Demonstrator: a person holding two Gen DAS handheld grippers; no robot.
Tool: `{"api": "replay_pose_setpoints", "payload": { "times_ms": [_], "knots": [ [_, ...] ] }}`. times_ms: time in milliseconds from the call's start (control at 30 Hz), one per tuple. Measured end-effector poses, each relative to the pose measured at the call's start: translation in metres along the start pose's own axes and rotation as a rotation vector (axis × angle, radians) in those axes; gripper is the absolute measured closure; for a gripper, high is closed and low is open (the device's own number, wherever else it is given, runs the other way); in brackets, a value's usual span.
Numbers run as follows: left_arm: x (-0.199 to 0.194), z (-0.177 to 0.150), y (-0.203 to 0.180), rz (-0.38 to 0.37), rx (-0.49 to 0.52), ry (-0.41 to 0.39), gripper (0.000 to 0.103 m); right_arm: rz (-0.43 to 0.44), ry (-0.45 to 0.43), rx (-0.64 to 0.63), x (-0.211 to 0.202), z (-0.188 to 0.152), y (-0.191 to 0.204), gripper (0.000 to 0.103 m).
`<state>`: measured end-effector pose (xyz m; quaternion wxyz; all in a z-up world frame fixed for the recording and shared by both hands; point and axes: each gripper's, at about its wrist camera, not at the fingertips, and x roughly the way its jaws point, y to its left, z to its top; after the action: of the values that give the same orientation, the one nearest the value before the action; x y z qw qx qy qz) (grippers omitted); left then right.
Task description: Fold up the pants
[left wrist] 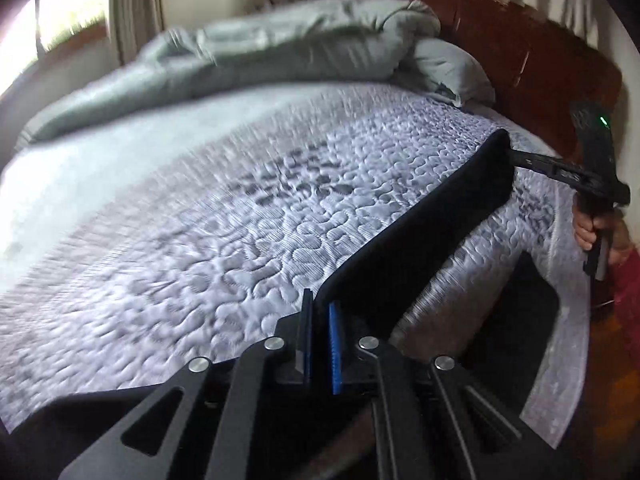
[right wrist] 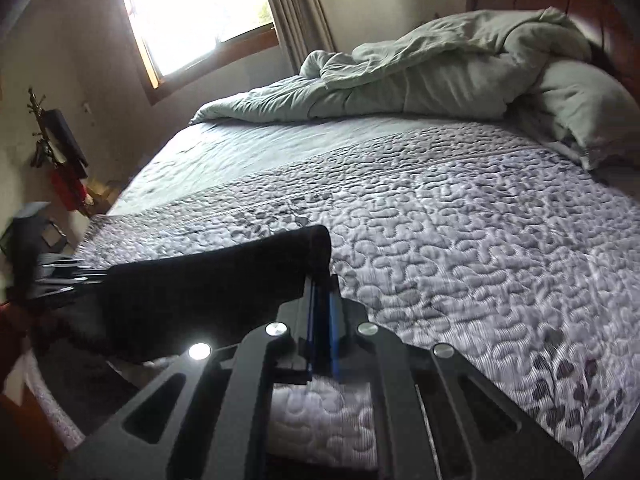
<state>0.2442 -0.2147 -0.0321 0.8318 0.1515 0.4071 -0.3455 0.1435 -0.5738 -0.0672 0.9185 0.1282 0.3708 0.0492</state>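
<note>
Left gripper (left wrist: 320, 320) in the foreground, its 2 blue-padded fingers (left wrist: 335, 348) pinched on one end of the black pants (left wrist: 420, 236). The cloth stretches as a taut band above the quilted bedspread (left wrist: 208, 216) to the right gripper (left wrist: 514, 156), held in a hand (left wrist: 586, 232). Behind: a grey duvet (left wrist: 240, 56), a pillow (left wrist: 448, 68) and a wooden headboard (left wrist: 520, 48).

Glaring window (right wrist: 200, 12), motion-blurred left view, fisheye-curved edges
</note>
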Motion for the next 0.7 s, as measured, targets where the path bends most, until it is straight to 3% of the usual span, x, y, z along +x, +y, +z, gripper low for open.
{"api": "replay_pose_setpoints", "payload": {
  "times_ms": [133, 300, 367, 467, 600, 700],
  "knots": [
    [-0.030, -0.039, -0.056, 0.134, 0.073, -0.058, 0.096, -0.041, -0.025, -0.001, -0.016, -0.033, 0.006, 0.098],
    [-0.043, -0.090, -0.101, 0.184, 0.110, -0.083, 0.096, -0.094, -0.001, 0.006, -0.040, -0.091, 0.016, 0.098],
    [-0.036, -0.113, -0.117, 0.192, 0.132, -0.058, 0.096, -0.102, 0.020, 0.028, -0.047, -0.112, 0.015, 0.095],
    [-0.023, -0.137, -0.129, 0.196, 0.153, -0.009, 0.096, -0.114, 0.085, 0.095, -0.052, -0.139, 0.009, 0.080],
    [0.003, -0.155, -0.123, 0.196, 0.088, 0.063, 0.096, -0.107, 0.196, 0.205, -0.059, -0.171, 0.011, 0.069],
    [0.012, -0.159, -0.124, 0.204, 0.061, 0.067, 0.095, -0.055, 0.262, 0.303, -0.064, -0.188, 0.016, 0.061]
  ]
}}
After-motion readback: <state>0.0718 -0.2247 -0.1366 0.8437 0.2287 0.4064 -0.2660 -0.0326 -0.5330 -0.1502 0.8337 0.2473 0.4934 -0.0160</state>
